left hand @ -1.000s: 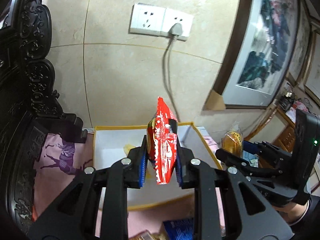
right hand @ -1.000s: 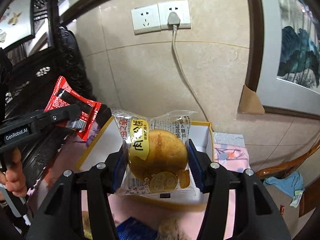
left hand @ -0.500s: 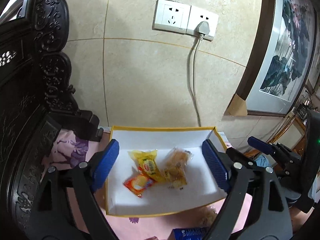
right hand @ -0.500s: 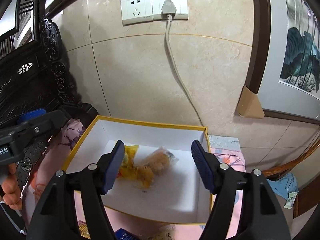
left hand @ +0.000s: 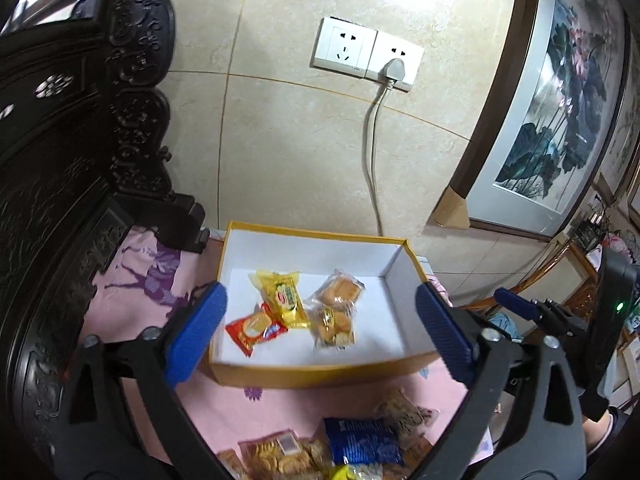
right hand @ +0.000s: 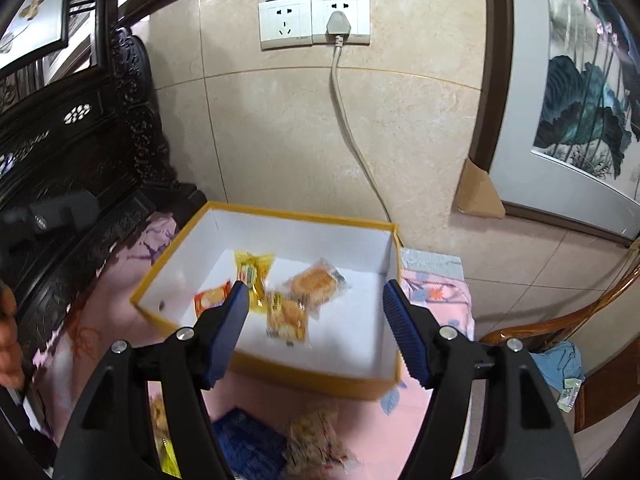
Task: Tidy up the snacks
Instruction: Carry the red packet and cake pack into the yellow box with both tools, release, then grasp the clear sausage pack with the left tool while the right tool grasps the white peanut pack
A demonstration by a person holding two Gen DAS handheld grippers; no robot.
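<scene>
A yellow-rimmed box with a white inside stands on a pink cloth against the wall. In it lie a red packet, a yellow packet and two bun packets. My left gripper hovers before the box, its jaws opening wide with nothing between them. My right gripper is open and empty over the box's near side. The right wrist view shows the same red packet, yellow packet and buns.
Loose snacks lie on the pink cloth in front of the box: a blue packet and cracker packs. Dark carved furniture stands to the left. A cord hangs down the wall; a wooden chair is at right.
Both grippers let go: the red packet and the bun packet dropped into the box. The jaws spread wide and both grippers drew back toward the loose snacks.
</scene>
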